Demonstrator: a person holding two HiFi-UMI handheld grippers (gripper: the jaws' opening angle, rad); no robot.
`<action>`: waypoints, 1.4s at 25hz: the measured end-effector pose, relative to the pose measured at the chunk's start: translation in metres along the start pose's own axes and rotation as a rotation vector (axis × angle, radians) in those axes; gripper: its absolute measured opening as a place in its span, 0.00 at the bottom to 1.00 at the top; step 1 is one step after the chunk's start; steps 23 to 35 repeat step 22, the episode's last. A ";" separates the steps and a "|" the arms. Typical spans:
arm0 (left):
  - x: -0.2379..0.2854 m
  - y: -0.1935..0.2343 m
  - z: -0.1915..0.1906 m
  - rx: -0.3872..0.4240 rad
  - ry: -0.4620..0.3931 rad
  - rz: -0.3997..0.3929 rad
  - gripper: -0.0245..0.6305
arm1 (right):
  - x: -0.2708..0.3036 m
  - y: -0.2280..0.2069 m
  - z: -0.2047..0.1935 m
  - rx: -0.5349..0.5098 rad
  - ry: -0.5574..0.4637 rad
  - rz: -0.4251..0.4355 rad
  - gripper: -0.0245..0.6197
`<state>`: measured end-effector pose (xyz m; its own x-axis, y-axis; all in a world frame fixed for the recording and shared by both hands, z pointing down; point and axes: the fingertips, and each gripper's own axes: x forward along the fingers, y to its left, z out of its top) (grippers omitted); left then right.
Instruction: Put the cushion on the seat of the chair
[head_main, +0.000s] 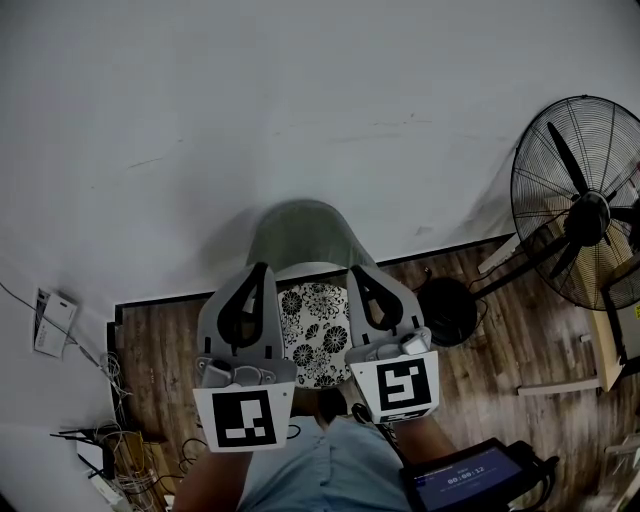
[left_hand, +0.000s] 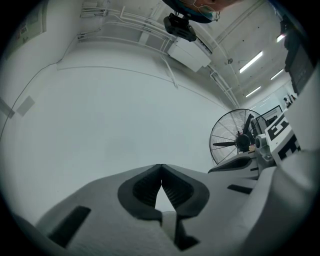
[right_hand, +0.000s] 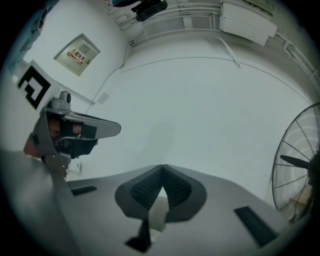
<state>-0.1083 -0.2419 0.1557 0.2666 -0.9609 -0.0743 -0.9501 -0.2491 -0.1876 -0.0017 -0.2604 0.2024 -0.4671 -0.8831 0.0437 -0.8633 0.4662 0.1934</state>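
The cushion (head_main: 315, 330), white with black flower prints, lies on the seat of the chair (head_main: 300, 235), in front of its pale grey curved back. In the head view we see only its middle strip. Its left and right edges are covered by the two tools held over it, and its near edge is cut off by our own clothing.

The left hand-held gripper (head_main: 262, 268) has its jaws pressed together at the tips, with nothing between them. The right hand-held gripper (head_main: 353, 270) is likewise closed tight and empty. Both point level at the white wall (head_main: 300, 100). In each gripper view only that wall shows beyond the jaws, and neither view shows the cushion or the chair.

The chair stands on a wooden floor (head_main: 170, 350) close to the wall. To its right stands a fan (head_main: 585, 200) with a black cage, its right side cut off by the frame edge. A tangle of cables (head_main: 120, 455) lies at the lower left, too dim to sort out.

In the right gripper view a framed notice (right_hand: 77, 54) hangs on the wall, and we cannot read its red lettering. A screen (head_main: 470, 480) at the bottom right of the head view shows pale digits that are too small to read.
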 end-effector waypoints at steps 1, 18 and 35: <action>0.000 0.000 0.000 -0.001 0.000 0.000 0.05 | 0.000 0.000 0.000 0.000 0.000 0.000 0.04; 0.005 -0.007 -0.003 0.006 0.011 -0.005 0.05 | 0.001 -0.008 -0.006 0.013 0.005 -0.001 0.04; 0.005 -0.008 -0.005 0.004 0.016 -0.003 0.05 | 0.001 -0.007 -0.008 0.011 0.005 -0.001 0.04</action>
